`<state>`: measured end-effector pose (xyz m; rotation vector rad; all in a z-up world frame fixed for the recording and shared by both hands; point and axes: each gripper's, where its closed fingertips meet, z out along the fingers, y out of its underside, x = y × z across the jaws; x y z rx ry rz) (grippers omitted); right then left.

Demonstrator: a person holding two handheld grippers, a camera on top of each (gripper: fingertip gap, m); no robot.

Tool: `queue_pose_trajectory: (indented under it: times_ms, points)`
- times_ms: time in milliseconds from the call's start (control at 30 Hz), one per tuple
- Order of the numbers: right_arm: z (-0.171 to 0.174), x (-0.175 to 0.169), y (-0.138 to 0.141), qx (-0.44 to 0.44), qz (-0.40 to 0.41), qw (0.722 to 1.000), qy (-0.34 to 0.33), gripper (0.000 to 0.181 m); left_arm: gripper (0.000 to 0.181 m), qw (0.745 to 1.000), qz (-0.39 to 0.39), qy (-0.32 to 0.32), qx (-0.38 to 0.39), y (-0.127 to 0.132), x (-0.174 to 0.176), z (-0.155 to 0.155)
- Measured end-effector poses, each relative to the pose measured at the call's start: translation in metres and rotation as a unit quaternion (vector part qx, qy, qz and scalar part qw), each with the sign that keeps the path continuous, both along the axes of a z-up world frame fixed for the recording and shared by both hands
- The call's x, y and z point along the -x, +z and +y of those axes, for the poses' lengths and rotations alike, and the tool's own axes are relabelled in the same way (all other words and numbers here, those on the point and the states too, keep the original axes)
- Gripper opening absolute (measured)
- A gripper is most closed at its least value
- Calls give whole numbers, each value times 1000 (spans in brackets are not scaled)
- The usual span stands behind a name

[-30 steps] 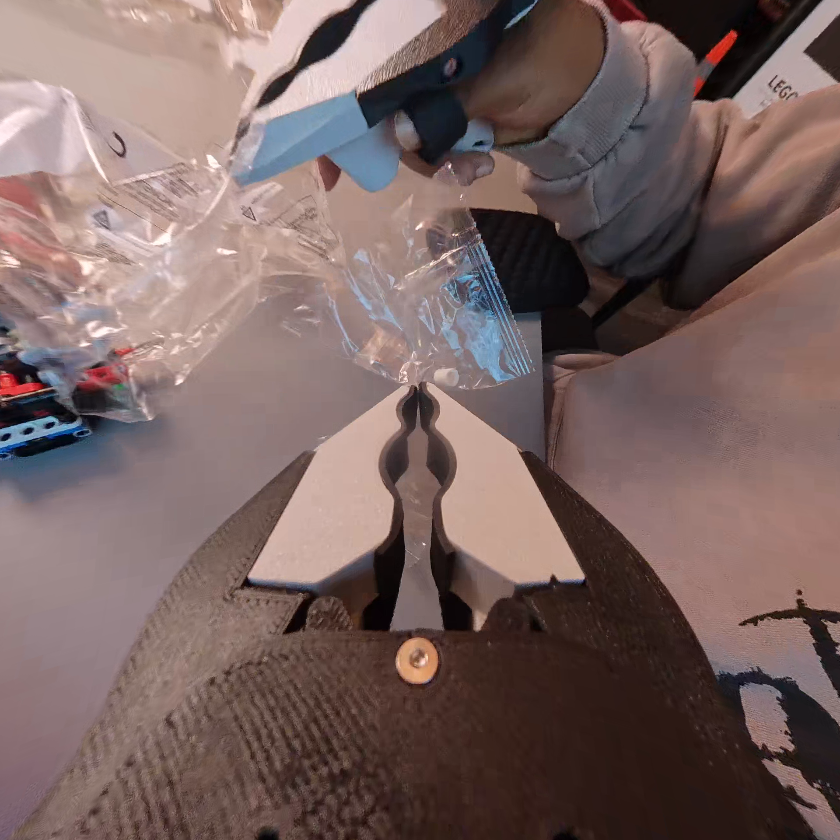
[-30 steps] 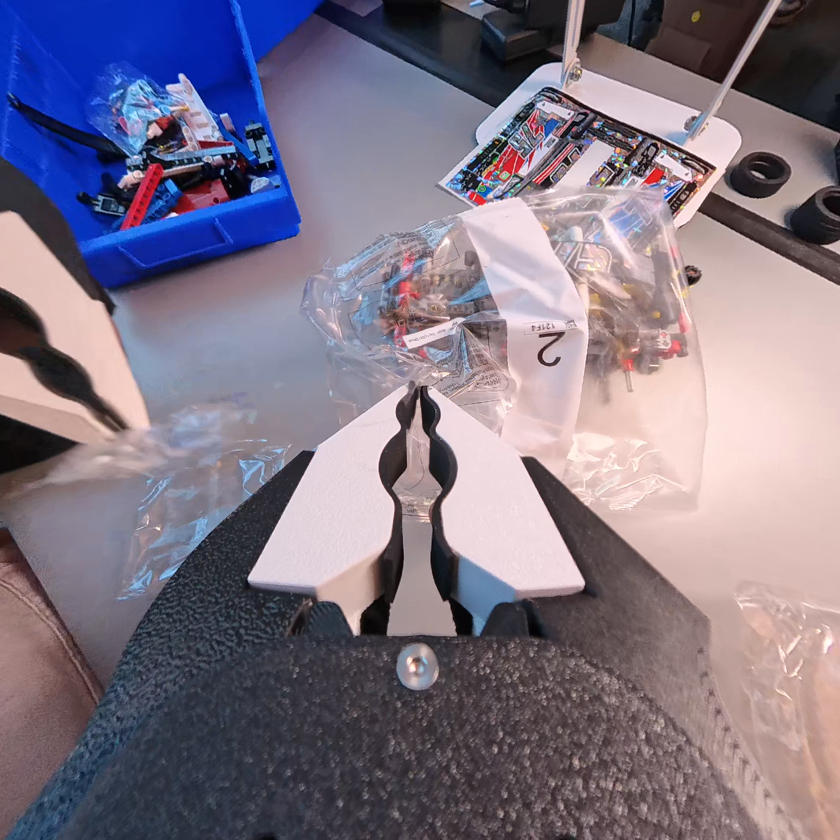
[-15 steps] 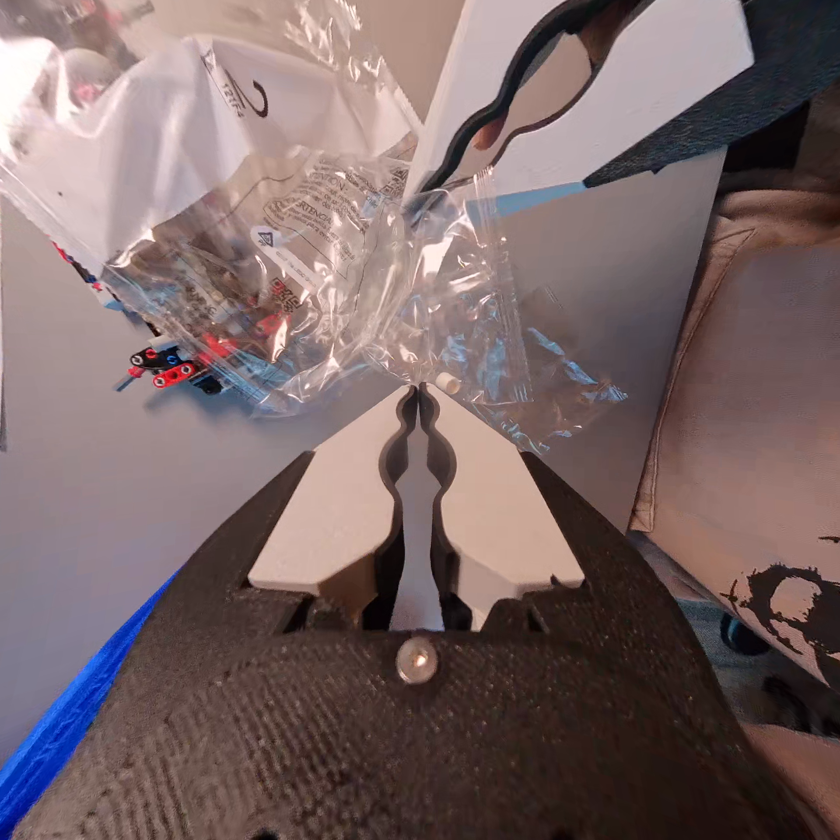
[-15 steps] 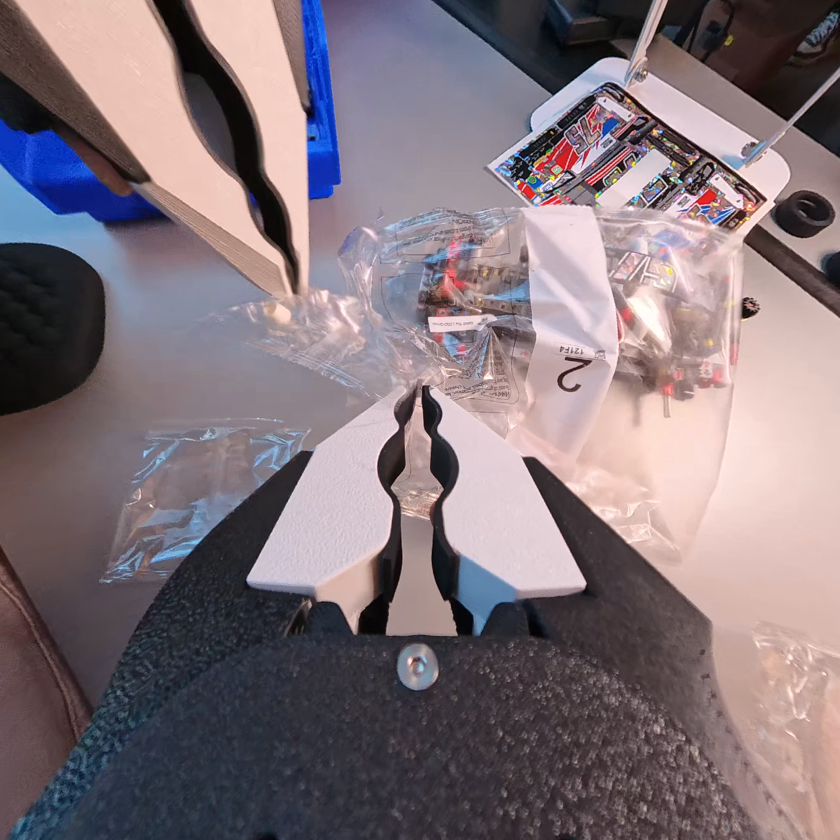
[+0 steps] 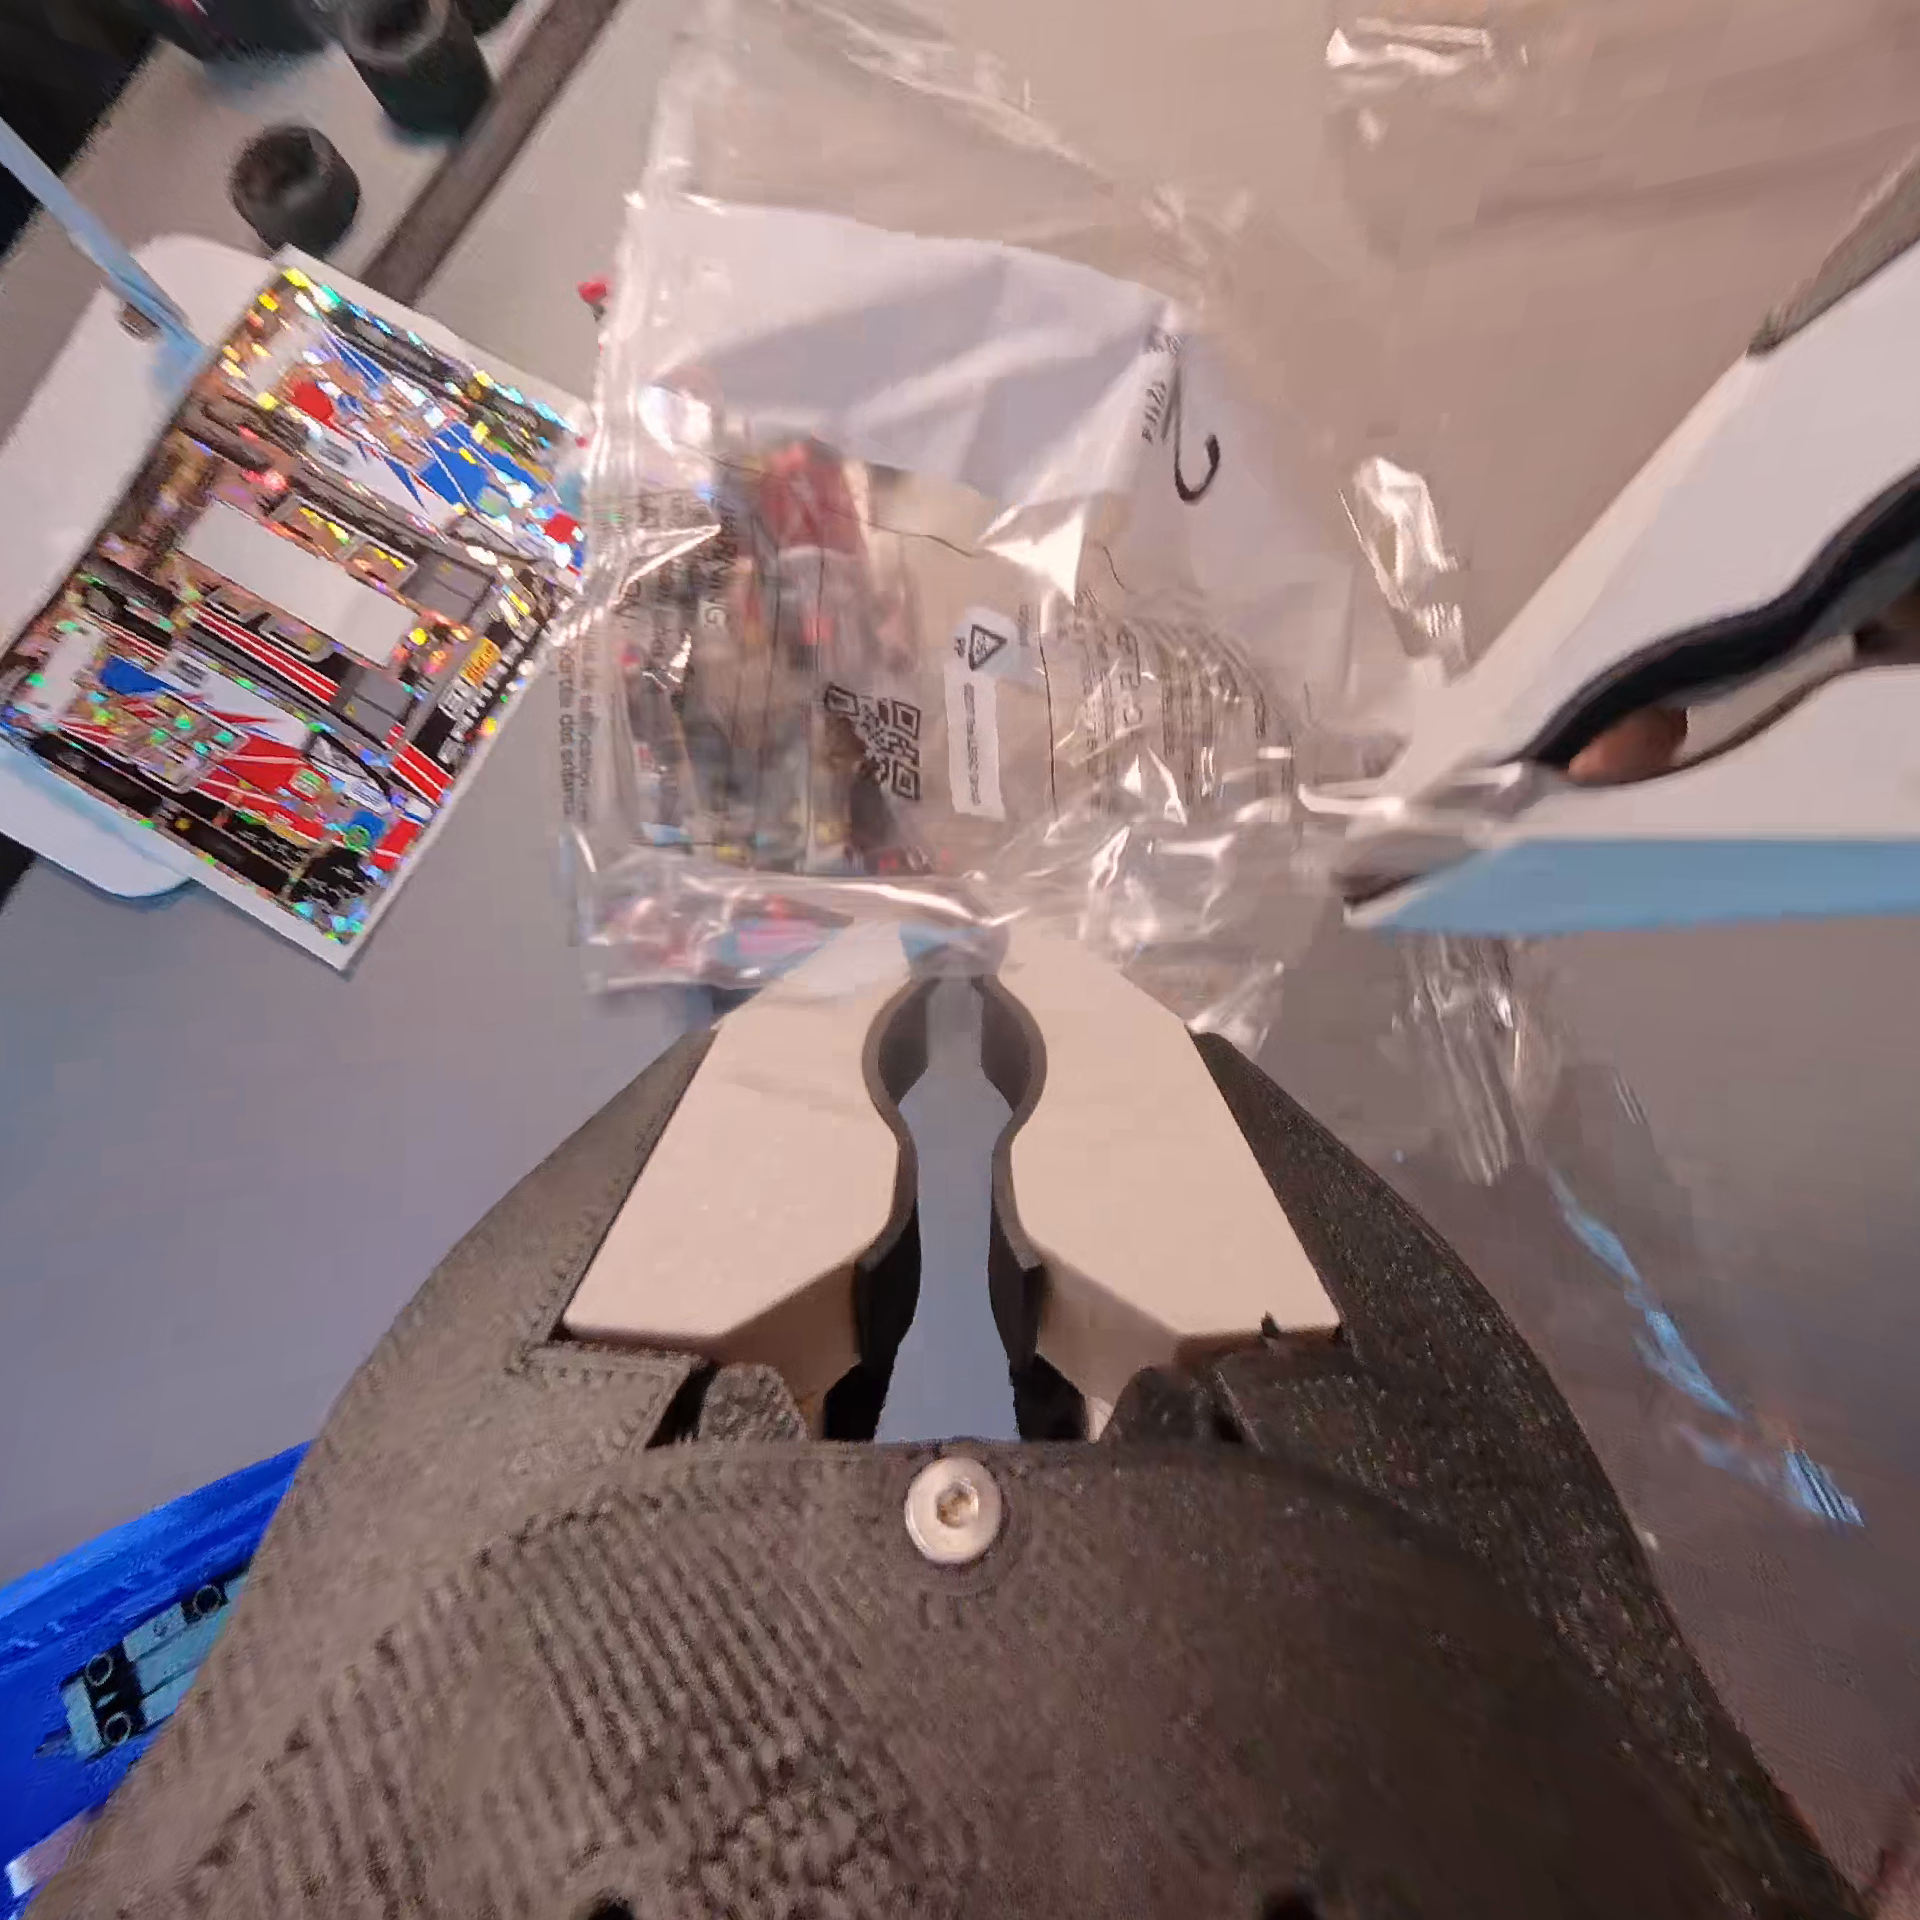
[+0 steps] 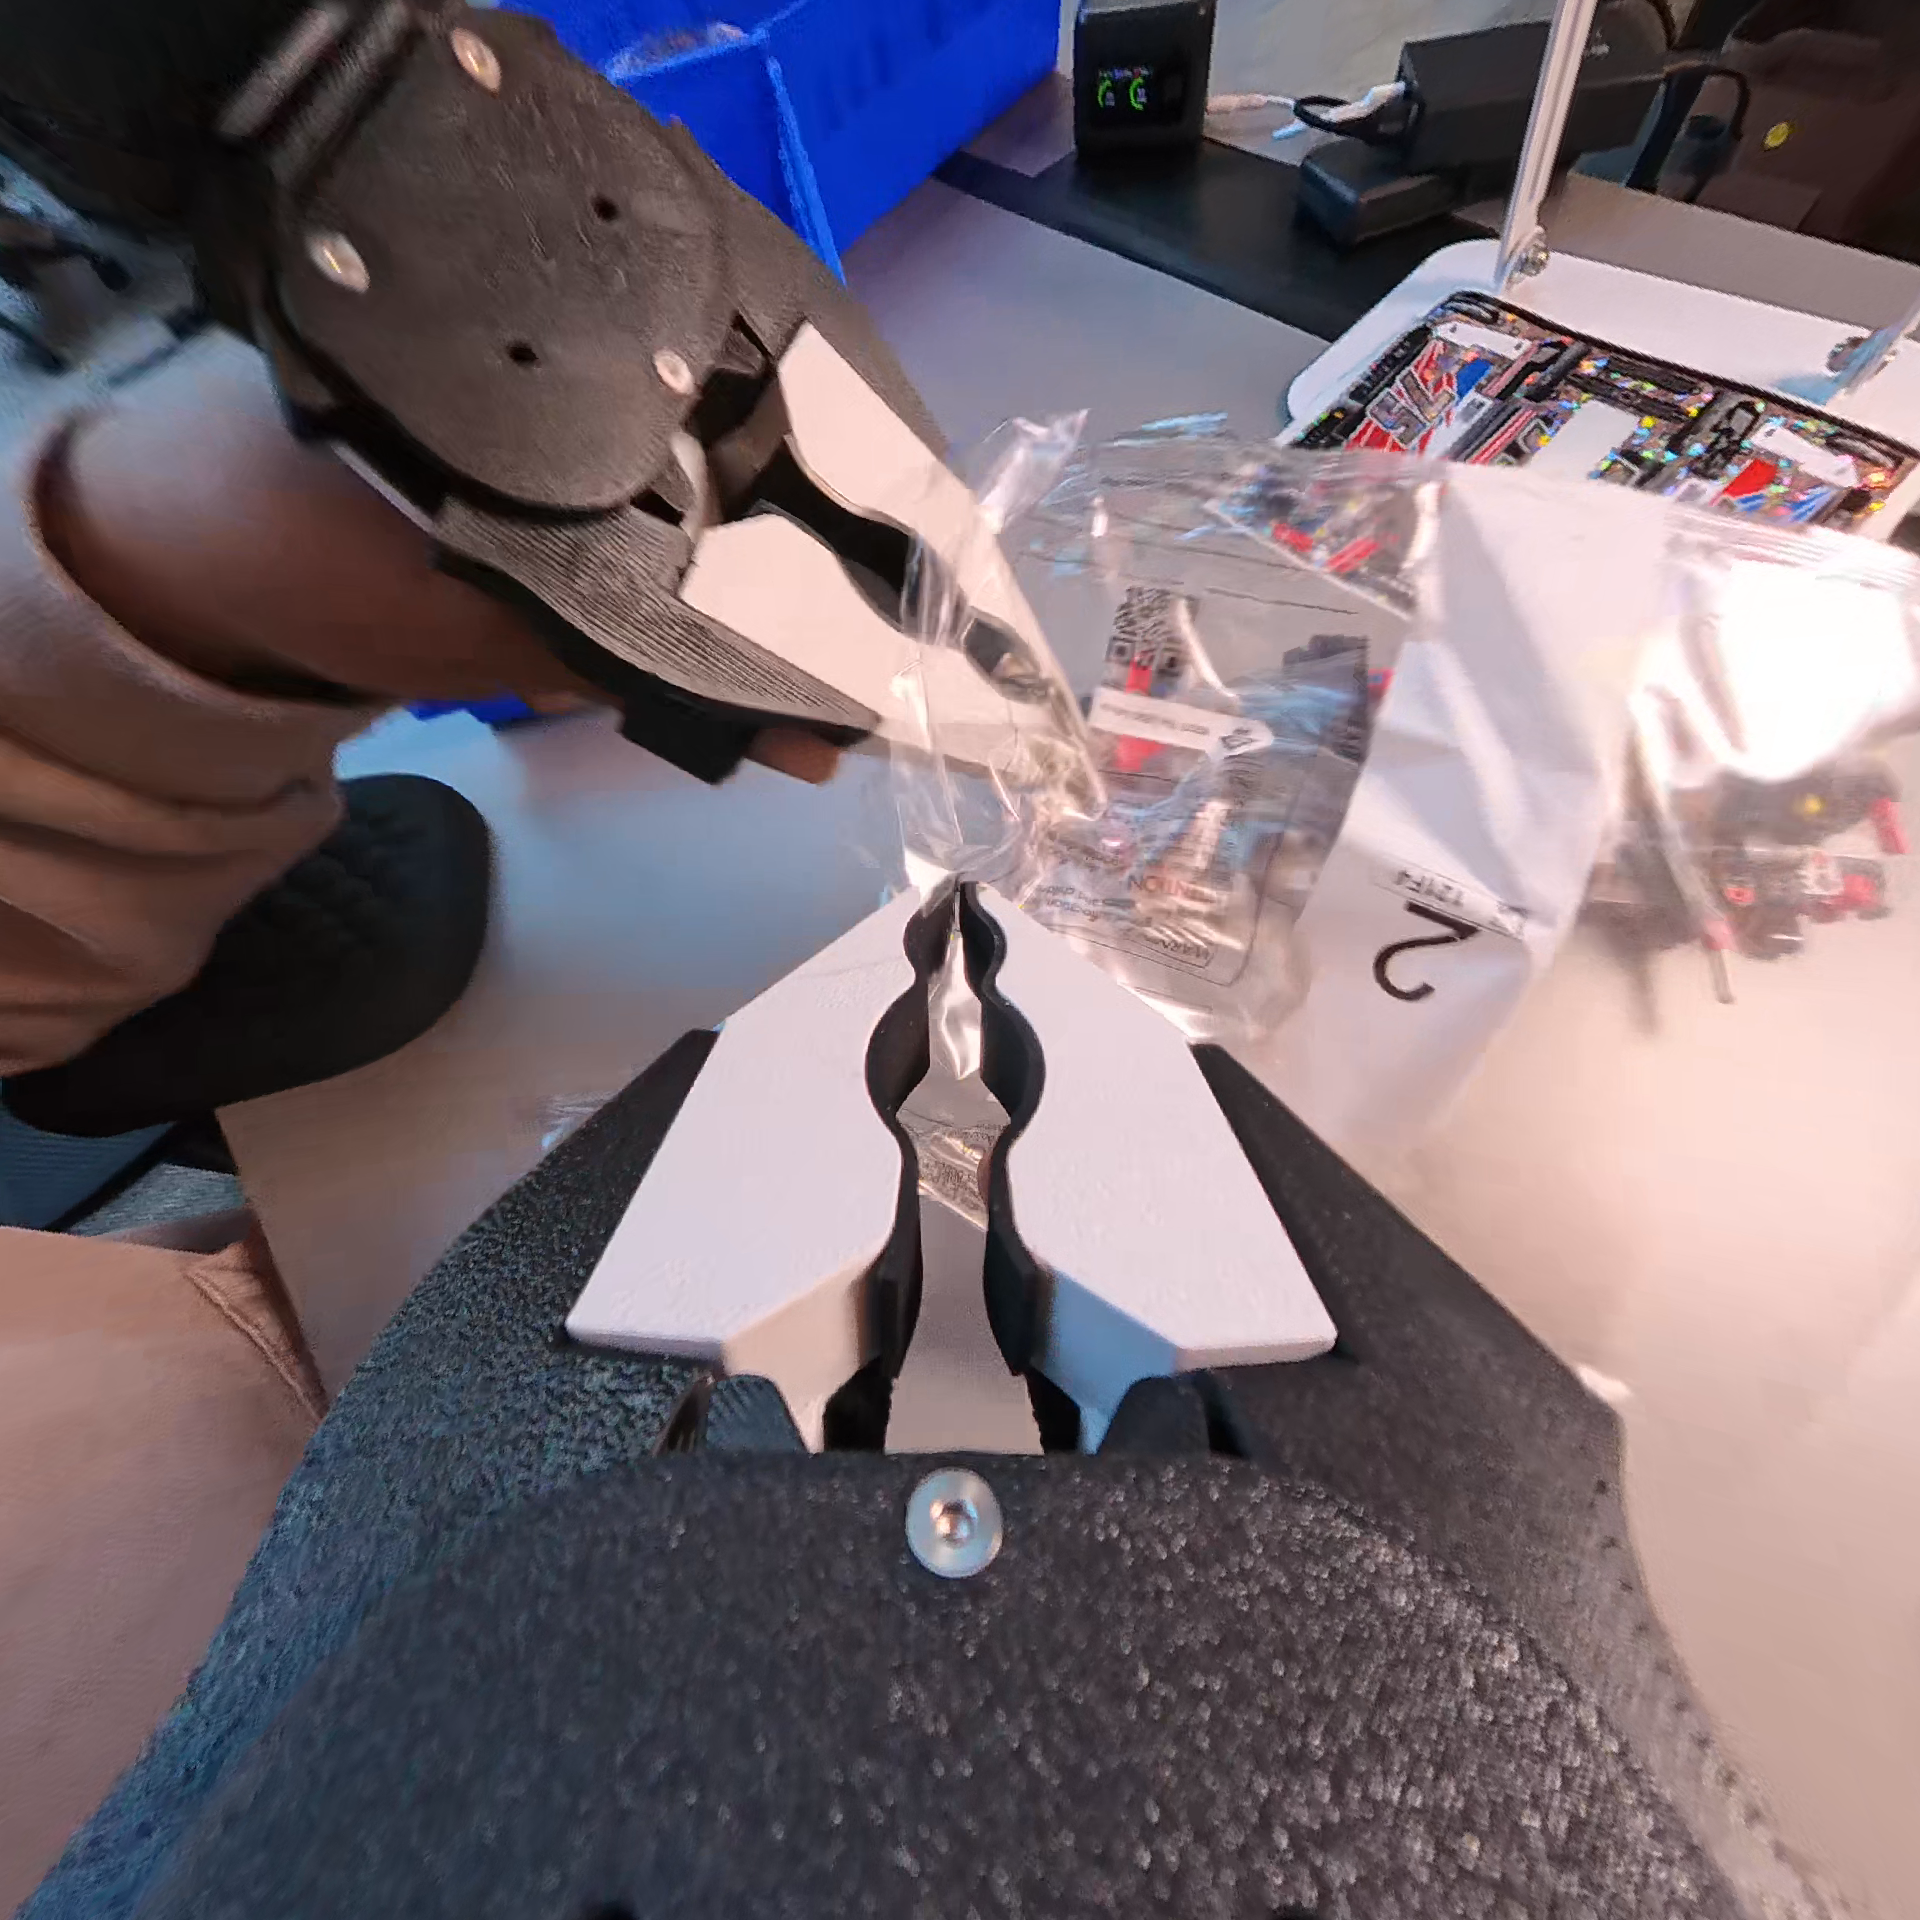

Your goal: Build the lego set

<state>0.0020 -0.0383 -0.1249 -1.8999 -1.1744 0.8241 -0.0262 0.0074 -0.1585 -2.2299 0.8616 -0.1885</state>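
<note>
Right wrist view showed the right tool (image 6: 954,906) pressed together on a fold of clear film, a strip of the plastic caught between its pads, while the left tool (image 6: 1023,727) reached in from the upper left, held by a hand (image 6: 156,644), with more of that film draped over its tips. In the left wrist view the left tool's own tips (image 5: 951,961) lay under blurred plastic with a narrow gap between them, so I could not tell whether they gripped or had let go. The film belonged to a small clear bag (image 6: 997,748) held up off the bench (image 5: 260,1091); two pinches on opposite sides looked like the way to pull it open or tear it. Behind it, toward the bench's far edge, lay the larger numbered bag of lego parts (image 6: 1558,727), unopened as far as I could see, resting partly against the holographic sticker sheet (image 5: 281,613) on its white stand base. A blue bin (image 6: 831,94) of loose pieces sat at the far left corner, and black tyres (image 5: 296,187) stood along the far edge. The build itself seemed hardly begun: parts were bagged or binned.
</note>
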Motion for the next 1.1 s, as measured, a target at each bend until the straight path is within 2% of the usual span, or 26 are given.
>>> queue_pose_trajectory:
  times_ms: [67, 167, 233, 333, 367, 433, 500, 567, 600, 667, 700, 767, 867, 900, 967, 1100]
  points:
    - [-2, 4, 4, 9, 19, 1000, -7, 0, 2, 999, -35, 9, -39, 6, -13, 8]
    - [7, -3, 7, 23, 36, 999, -32, 0, 32, 996, -79, -2, -49, 16, -22, 3]
    - [17, -14, 7, 28, 44, 997, -55, 0, 42, 992, -112, -19, -55, 32, -20, -8]
    - [33, -31, 8, 35, 58, 994, -90, 0, 45, 978, -188, -47, -74, 68, -15, -35]
    - [37, -36, 8, 34, 60, 993, -99, 0, 42, 976, -202, -59, -62, 70, -13, -48]
    - [46, -47, 9, 18, 59, 991, -121, 0, 44, 976, -199, -86, 11, 47, -12, -81]
    - [52, -56, 9, 2, 55, 989, -136, 0, 58, 975, -163, -100, 113, -2, -10, -116]
    - [52, -59, 10, 0, 58, 989, -139, 0, 64, 974, -108, -90, 178, -51, -1, -139]
    - [53, -60, 11, -4, 57, 988, -141, 0, 65, 970, -102, -86, 202, -67, -1, -148]
    - [53, -61, 12, -17, 53, 988, -144, 0, 52, 967, -129, -80, 202, -72, -9, -152]
    - [53, -61, 13, -22, 51, 988, -145, 0, 46, 969, -117, -78, 201, -75, -10, -153]
    - [52, -60, 14, -28, 48, 988, -143, 0, 18, 980, -64, -88, 169, -81, -11, -152]
    - [53, -62, 17, -38, 41, 988, -143, 0, 0, 976, -70, -125, 164, -81, -24, -157]
    - [54, -62, 17, -39, 41, 988, -143, 0, 0, 975, -83, -125, 161, -79, -24, -154]
    - [53, -64, 18, -41, 39, 988, -143, 0, 0, 969, -149, -125, 153, -61, -28, -149]
    - [52, -65, 10, -54, 16, 988, -143, 0, 0, 950, -280, -105, 88, 2, -26, -125]
